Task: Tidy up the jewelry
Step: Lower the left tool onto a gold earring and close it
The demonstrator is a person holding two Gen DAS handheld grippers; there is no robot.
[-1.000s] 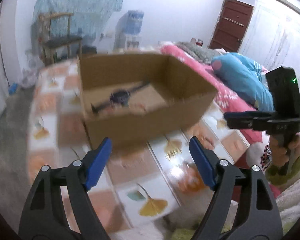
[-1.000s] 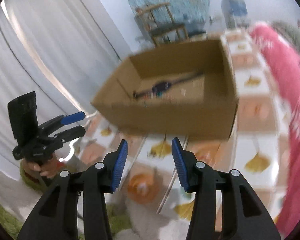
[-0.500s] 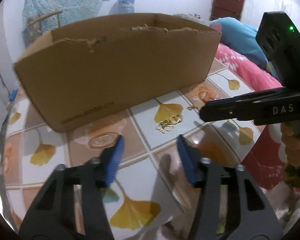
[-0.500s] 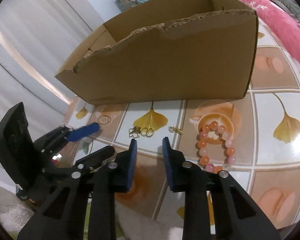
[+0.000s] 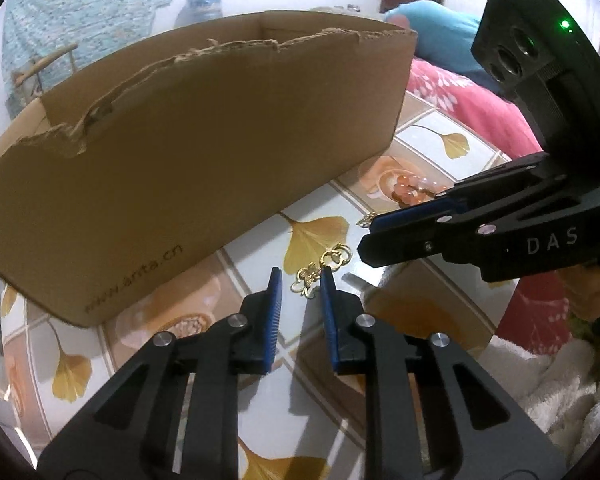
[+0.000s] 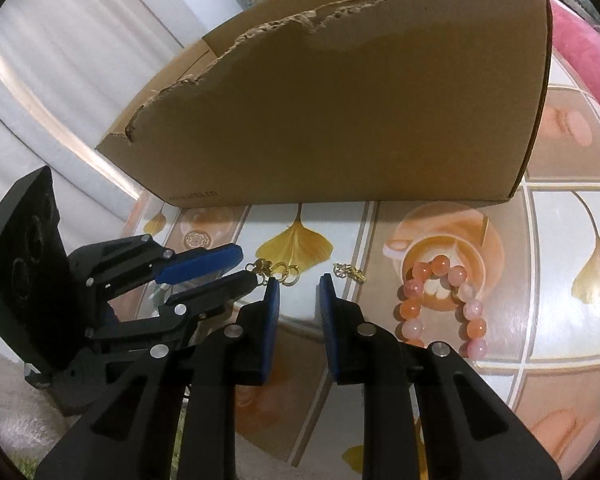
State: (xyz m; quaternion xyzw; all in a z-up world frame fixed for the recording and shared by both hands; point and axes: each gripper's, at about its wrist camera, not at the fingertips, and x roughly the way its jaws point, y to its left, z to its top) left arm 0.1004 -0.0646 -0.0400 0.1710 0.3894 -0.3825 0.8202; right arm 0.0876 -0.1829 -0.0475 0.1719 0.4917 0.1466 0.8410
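Gold earring [image 5: 315, 273] betw left tool [image 5: 300, 278] tips, jaws closing — untouched.

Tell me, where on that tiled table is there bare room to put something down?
Bare table lies right of the bead bracelet, and the near edge beneath both grippers is bare. The strip along the cardboard box is crowded: gold earrings, a small gold clasp, the left gripper and right gripper.
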